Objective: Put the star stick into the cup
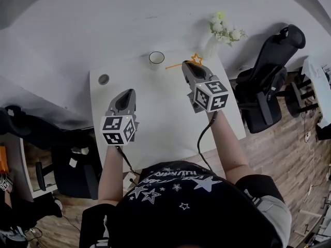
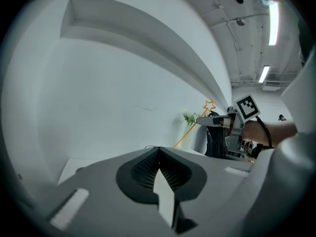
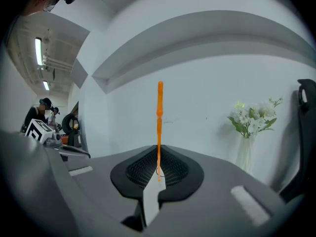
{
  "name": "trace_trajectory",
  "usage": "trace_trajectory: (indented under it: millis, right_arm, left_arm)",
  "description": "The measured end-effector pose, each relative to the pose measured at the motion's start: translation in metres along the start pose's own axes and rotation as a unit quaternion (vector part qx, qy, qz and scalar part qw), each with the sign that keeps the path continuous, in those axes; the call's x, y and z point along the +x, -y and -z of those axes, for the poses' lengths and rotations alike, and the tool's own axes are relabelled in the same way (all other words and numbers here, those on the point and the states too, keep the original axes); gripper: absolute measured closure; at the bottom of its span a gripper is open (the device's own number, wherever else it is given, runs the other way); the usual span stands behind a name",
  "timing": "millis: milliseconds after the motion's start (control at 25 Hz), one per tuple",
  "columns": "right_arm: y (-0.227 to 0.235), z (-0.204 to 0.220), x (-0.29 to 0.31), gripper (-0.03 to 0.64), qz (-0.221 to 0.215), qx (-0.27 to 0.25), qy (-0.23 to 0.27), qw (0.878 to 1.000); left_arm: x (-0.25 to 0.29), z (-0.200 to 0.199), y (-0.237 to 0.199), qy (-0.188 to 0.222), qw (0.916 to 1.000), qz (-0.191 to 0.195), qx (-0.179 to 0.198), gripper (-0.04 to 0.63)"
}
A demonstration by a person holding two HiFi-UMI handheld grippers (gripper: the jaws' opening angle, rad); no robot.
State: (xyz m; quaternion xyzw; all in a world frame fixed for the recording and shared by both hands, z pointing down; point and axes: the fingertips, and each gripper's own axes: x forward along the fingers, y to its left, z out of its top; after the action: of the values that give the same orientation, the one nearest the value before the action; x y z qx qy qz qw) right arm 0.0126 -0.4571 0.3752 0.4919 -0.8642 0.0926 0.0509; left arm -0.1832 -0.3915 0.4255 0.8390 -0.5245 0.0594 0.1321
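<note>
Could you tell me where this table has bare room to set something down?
Widest bare patch on the white table: the middle, between the left tongs and right tongs. A smaller one: between the small grey disc and the white cup. Crowded far right corner: orange star stick, vase of white flowers.

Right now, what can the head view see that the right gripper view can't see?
Only the head view shows the cup standing on the white table. Only the right gripper view shows the ceiling lights, and, up close, the jaws of the right gripper shut on the stick. Both views show the orange star stick and the white flowers.
</note>
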Motion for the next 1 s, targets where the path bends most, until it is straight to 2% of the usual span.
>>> trace_trajectory:
  millis: [120, 320, 480, 1000]
  right_arm:
    - [0.007, -0.001, 0.019, 0.583, 0.008, 0.002, -0.001, 1.000]
    - [0.019, 0.003, 0.053, 0.584, 0.021, 0.008, -0.003, 1.000]
    - [0.020, 0.011, 0.082, 0.583, 0.014, 0.001, -0.020, 1.000]
    - [0.028, 0.062, 0.149, 0.583, 0.007, 0.029, -0.066, 0.997]
  left_arm:
    - [0.012, 0.002, -0.011, -0.006, 1.0000, -0.003, 0.001, 0.592]
    - [0.035, 0.012, -0.021, -0.024, 0.9994, -0.001, 0.023, 0.592]
    - [0.052, 0.017, -0.028, -0.031, 0.9991, 0.001, 0.028, 0.592]
    - [0.091, 0.034, -0.060, -0.052, 0.9986, 0.007, 0.005, 0.592]
